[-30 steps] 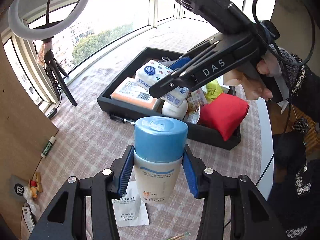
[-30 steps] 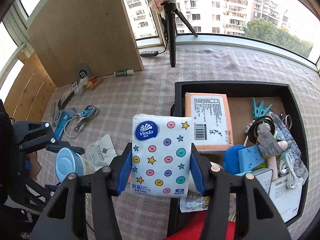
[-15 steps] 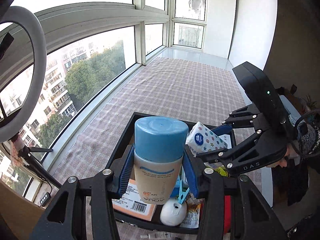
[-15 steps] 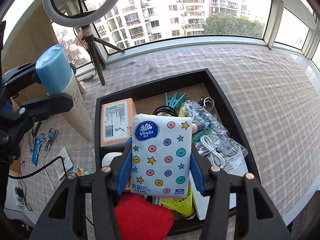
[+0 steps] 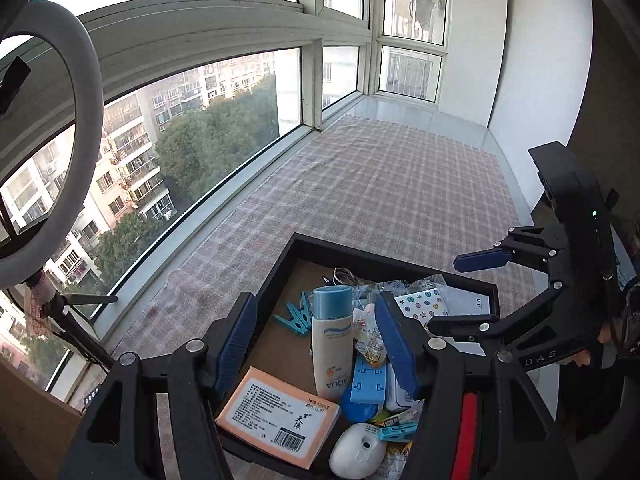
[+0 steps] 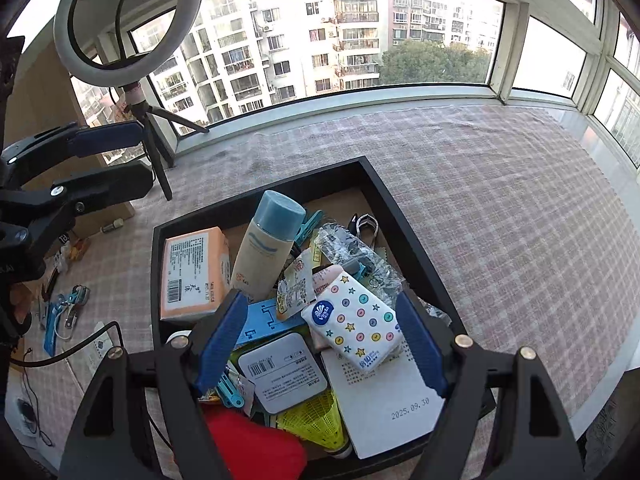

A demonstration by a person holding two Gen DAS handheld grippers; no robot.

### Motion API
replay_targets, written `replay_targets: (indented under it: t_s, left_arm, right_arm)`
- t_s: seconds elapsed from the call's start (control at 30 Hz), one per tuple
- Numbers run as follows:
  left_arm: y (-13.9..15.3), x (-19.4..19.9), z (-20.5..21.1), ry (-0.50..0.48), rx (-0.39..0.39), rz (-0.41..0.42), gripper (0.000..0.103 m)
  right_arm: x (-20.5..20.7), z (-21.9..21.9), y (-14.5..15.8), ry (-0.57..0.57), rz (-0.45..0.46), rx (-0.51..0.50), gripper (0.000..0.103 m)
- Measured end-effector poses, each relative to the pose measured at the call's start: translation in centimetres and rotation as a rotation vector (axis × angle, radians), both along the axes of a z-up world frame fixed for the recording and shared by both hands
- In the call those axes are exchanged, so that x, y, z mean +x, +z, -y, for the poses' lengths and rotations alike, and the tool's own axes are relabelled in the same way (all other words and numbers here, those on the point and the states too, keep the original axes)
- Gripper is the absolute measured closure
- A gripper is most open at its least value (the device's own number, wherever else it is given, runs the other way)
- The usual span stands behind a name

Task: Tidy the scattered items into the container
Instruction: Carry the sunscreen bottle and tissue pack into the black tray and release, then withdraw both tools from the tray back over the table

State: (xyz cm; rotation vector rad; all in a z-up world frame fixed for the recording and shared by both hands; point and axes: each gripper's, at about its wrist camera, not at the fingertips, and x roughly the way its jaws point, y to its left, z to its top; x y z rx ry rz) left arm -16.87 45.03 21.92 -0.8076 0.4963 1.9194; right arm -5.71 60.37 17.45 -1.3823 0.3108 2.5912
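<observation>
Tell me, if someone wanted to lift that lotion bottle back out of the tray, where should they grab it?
Around the blue cap end of the lotion bottle, coming from above. It lies tilted on the pile in the tray, cap raised and clear, while its base is wedged among other items.

Clearances and obstructions around the black tray (image 6: 384, 196)

Tray interior crowded: lotion bottle (image 6: 266, 246), tissue pack (image 6: 354, 320), orange packet (image 6: 194, 272) and red pouch (image 6: 252, 446) piled close; brown floor bare only at the far corner. Checked cloth (image 6: 500, 220) beyond and right of the tray lies open. Ring-light tripod (image 6: 154, 136) blocks the window side; scattered clips (image 6: 66, 308) lie left.
</observation>
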Motion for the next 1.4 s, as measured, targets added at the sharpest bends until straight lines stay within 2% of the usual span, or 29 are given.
replay_targets:
  t_s: [0.17,0.4,0.5,0.63,0.73,0.97,1.1,1.23,1.4]
  left_arm:
    - [0.6,-0.2,2.6,0.068,0.014,0.038,0.044]
    - [2.0,2.3,7.8,0.186,0.030,0.047,0.043]
    - [2.7,3.6,10.9,0.244,0.036,0.050,0.040]
    - [3.4,5.8,15.3,0.330,0.054,0.045,0.027]
    - [3.7,7.4,18.6,0.398,0.039,0.038,0.027]
    - [3.2,11.5,26.3,0.564,0.000,0.012,0.026]
    - [2.2,14.3,30.2,0.697,-0.007,-0.049,0.026]
    - [0.7,16.5,34.0,0.801,0.007,0.007,0.026]
    - [0.1,19.4,37.7,0.871,0.029,0.050,0.026]
  right_arm:
    - [0.4,1.2,0.7,0.006,-0.013,0.000,0.027]
    - [1.2,4.3,2.3,0.046,-0.047,-0.009,0.027]
    - [1.6,6.2,2.8,0.077,-0.052,-0.013,0.027]
    - [2.2,9.5,3.7,0.129,-0.061,-0.010,0.027]
    - [2.8,12.4,4.2,0.166,-0.075,0.001,0.027]
    - [4.6,19.8,4.3,0.262,-0.115,-0.036,0.027]
    - [5.9,24.4,3.5,0.313,-0.124,-0.011,0.027]
    - [7.4,28.3,2.7,0.339,-0.139,0.033,0.027]
    - [9.3,31.5,1.6,0.366,-0.134,-0.013,0.027]
